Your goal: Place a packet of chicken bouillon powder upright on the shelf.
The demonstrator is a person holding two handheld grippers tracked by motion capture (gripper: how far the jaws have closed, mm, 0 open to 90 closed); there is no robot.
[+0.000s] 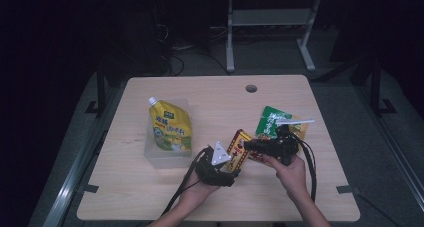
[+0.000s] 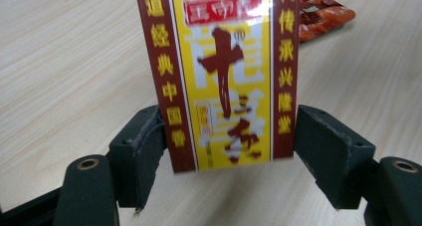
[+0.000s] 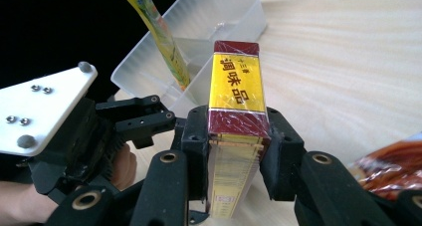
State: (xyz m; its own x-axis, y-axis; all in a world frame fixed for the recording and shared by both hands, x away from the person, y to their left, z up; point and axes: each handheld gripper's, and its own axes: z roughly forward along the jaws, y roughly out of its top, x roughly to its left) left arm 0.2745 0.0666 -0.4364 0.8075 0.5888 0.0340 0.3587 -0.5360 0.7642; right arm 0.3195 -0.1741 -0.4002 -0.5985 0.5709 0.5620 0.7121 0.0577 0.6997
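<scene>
Above the table point(image 1: 150, 197), box point(image 3: 235, 86) clamped by right gripper point(image 3: 234, 151), long axis along jaws, left gripper point(image 2: 229, 151) spread beside it.

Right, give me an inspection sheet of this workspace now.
Surface: pale wooden table, one round hole at the far edge.
Job's things: red and yellow box, off the table between both grippers.
Clutter: clear bin holding a yellow spout pouch; green packet; red packet.
Grippers: right gripper clamps the box's narrow sides; left gripper brackets its wide face, pressure unclear.
Cables: black cable trails toward the person.
Surroundings: dark floor, white desk frame.
</scene>
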